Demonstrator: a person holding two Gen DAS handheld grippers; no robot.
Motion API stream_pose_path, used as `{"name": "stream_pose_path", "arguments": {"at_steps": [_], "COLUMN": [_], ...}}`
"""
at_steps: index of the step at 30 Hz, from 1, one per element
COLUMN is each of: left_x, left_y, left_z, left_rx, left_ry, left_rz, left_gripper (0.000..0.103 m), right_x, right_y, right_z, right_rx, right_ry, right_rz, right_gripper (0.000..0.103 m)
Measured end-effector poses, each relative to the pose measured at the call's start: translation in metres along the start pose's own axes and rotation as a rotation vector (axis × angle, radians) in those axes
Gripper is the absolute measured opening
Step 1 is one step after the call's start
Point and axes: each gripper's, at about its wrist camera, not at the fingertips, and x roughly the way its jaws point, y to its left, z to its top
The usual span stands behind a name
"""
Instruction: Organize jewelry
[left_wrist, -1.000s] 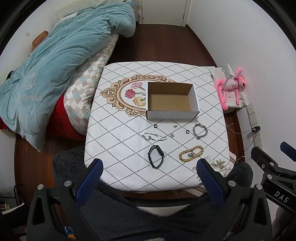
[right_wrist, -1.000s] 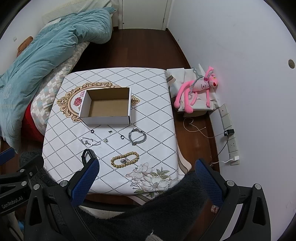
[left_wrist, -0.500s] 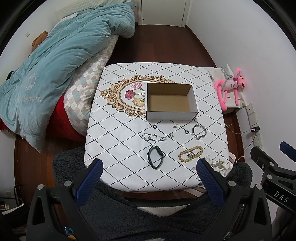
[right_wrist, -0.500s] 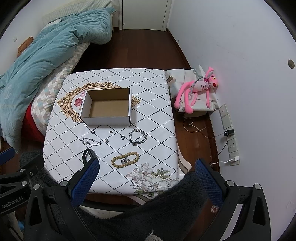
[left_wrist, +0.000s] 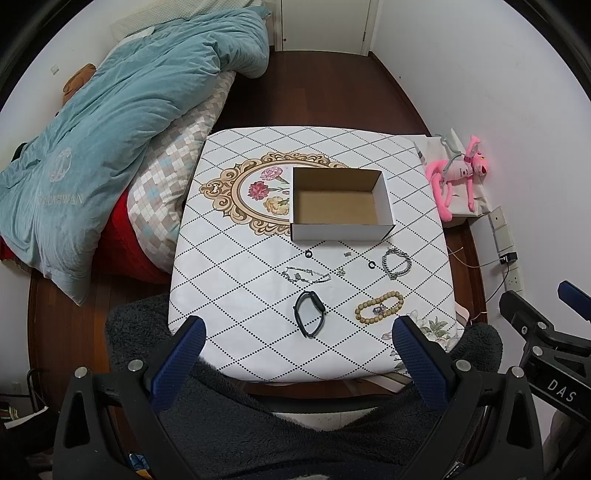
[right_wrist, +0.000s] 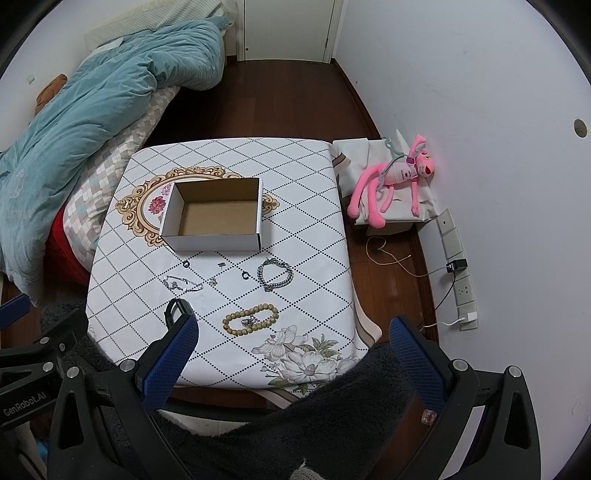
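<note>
An open, empty cardboard box (left_wrist: 341, 201) (right_wrist: 218, 214) stands on the white diamond-patterned table (left_wrist: 236, 280) (right_wrist: 314, 206). In front of it lie a black band (left_wrist: 310, 314) (right_wrist: 173, 308), a wooden bead bracelet (left_wrist: 378, 307) (right_wrist: 251, 318), a silver chain bracelet (left_wrist: 396, 263) (right_wrist: 275, 275), a thin silver chain (left_wrist: 306, 275) (right_wrist: 183, 283) and small rings and studs (left_wrist: 371, 264) (right_wrist: 245, 274). My left gripper (left_wrist: 300, 336) and right gripper (right_wrist: 293, 334) are both open and empty, held high above the table's near edge.
A bed with a teal duvet (left_wrist: 110, 122) (right_wrist: 74, 110) stands left of the table. A pink plush toy (left_wrist: 458, 173) (right_wrist: 399, 177) lies on a box by the right wall. Wall sockets and cables (right_wrist: 458, 273) are at the right. A dark fleece garment (left_wrist: 295, 424) is below.
Both views have drifted only slightly; the table objects have not moved and both grippers stay open.
</note>
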Motion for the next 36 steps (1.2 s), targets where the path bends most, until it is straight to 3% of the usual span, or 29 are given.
{"name": "stream_pose_path", "arguments": {"at_steps": [8,13,18,23,27,31,36], "left_x": [-0.003,0.017,0.058,0.121,0.167,0.203,0.237], "left_y": [-0.003,0.0,0.007,0.017,0.021,0.02,0.019], "left_z": [0.006,0.018,0.031,0.031,0.017,0.002,-0.011], "left_rx": [0.001,-0.006,-0.002,0.015,0.02,0.007,-0.014], "left_ry": [-0.007,-0.022,-0.039,0.049,0.145,0.234,0.302], "left_rz": [0.002,0.048,0.129,0.155,0.128,0.077,0.029], "left_gripper": [0.103,0.103,0.103,0.102,0.101,0.082,0.076], "right_x": [-0.007,0.007,0.072,0.145,0.206,0.247,0.279], "right_y": [-0.004,-0.009,-0.012,-0.009,-0.004,-0.003,-0.003], "right_z": [0.007,0.013,0.019,0.015,-0.005,-0.027,-0.043], "right_rx": [0.008,0.059,0.116,0.13,0.144,0.192,0.251], "right_ry": [-0.007,-0.014,0.06,0.175,0.273,0.345,0.38], "right_rz": [0.005,0.021,0.017,0.018,0.009,0.026,0.045], "right_gripper": [0.103,0.103,0.103,0.103,0.094,0.078,0.061]}}
